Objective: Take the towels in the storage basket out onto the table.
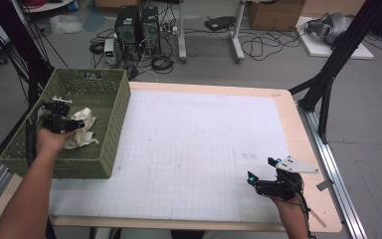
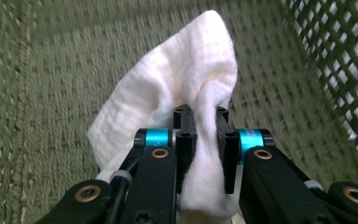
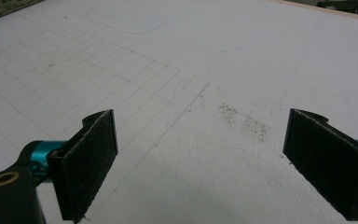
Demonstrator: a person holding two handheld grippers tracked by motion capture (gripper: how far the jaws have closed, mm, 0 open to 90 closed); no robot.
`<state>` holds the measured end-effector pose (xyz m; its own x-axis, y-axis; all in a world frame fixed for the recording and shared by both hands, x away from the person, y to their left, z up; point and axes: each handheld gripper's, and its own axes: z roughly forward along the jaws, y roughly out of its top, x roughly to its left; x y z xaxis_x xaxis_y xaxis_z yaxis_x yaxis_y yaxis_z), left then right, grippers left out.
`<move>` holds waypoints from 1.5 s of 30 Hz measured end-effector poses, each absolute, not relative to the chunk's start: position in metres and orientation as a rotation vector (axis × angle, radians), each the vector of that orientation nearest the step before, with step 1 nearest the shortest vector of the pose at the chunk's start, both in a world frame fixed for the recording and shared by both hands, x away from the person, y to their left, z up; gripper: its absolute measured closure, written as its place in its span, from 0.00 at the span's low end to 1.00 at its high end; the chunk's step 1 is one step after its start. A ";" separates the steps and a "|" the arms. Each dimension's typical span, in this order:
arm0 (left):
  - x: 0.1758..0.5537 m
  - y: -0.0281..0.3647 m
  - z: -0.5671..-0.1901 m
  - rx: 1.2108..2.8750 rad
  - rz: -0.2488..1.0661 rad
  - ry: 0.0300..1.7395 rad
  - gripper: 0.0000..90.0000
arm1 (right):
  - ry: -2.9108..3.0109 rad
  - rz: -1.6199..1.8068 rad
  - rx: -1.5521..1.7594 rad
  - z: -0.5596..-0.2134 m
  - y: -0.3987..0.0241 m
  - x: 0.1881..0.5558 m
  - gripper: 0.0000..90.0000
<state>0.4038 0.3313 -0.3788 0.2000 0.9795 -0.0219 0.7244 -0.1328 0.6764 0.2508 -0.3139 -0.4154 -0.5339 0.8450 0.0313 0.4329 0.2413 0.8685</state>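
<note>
A white cloth (image 1: 83, 127) lies crumpled inside a green woven basket (image 1: 117, 124) at the table's left edge. My left gripper (image 1: 72, 123) reaches into the basket and is shut on the cloth. In the left gripper view the cloth (image 2: 182, 70) is pinched between the two black jaws of my left gripper (image 2: 201, 116), and its loose end stands up over the basket floor (image 2: 46, 74). Near the table's front right, my right gripper (image 1: 262, 169) hovers over the white gridded mat (image 1: 194, 139). The jaws of my right gripper (image 3: 200, 158) stand wide open, with nothing between them.
The basket's far wall (image 2: 340, 65) rises close on the right in the left gripper view. The mat (image 3: 191, 56) shows faint grid lines and a small dirty smudge (image 3: 242, 121). Behind the table, computers (image 1: 137, 27), cables and boxes sit on the floor.
</note>
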 end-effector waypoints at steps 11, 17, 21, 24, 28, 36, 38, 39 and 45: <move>0.388 0.340 -0.356 1.709 0.679 1.475 0.92 | 2.065 1.242 1.168 -0.415 -0.315 0.251 0.10; 0.376 0.348 -0.335 1.599 0.710 1.410 0.92 | 2.072 1.245 1.160 -0.415 -0.313 0.253 0.10; 0.372 0.348 -0.321 1.598 0.740 1.360 0.92 | 2.075 1.253 1.154 -0.415 -0.311 0.254 0.10; 0.368 0.349 -0.311 1.554 0.751 1.327 0.92 | 2.078 1.255 1.158 -0.415 -0.311 0.254 0.10; 0.364 0.348 -0.298 1.509 0.764 1.279 0.92 | 2.075 1.261 1.163 -0.415 -0.311 0.255 0.10; 0.359 0.345 -0.277 1.464 0.793 1.221 0.92 | 2.075 1.262 1.156 -0.415 -0.311 0.254 0.10; 0.357 0.344 -0.274 1.456 0.802 1.205 0.92 | 2.076 1.260 1.160 -0.414 -0.312 0.254 0.10; 0.356 0.344 -0.272 1.449 0.804 1.200 0.92 | 2.076 1.260 1.160 -0.414 -0.312 0.254 0.10; 0.350 0.344 -0.264 1.387 0.792 1.168 0.92 | 2.072 1.269 1.156 -0.413 -0.312 0.253 0.10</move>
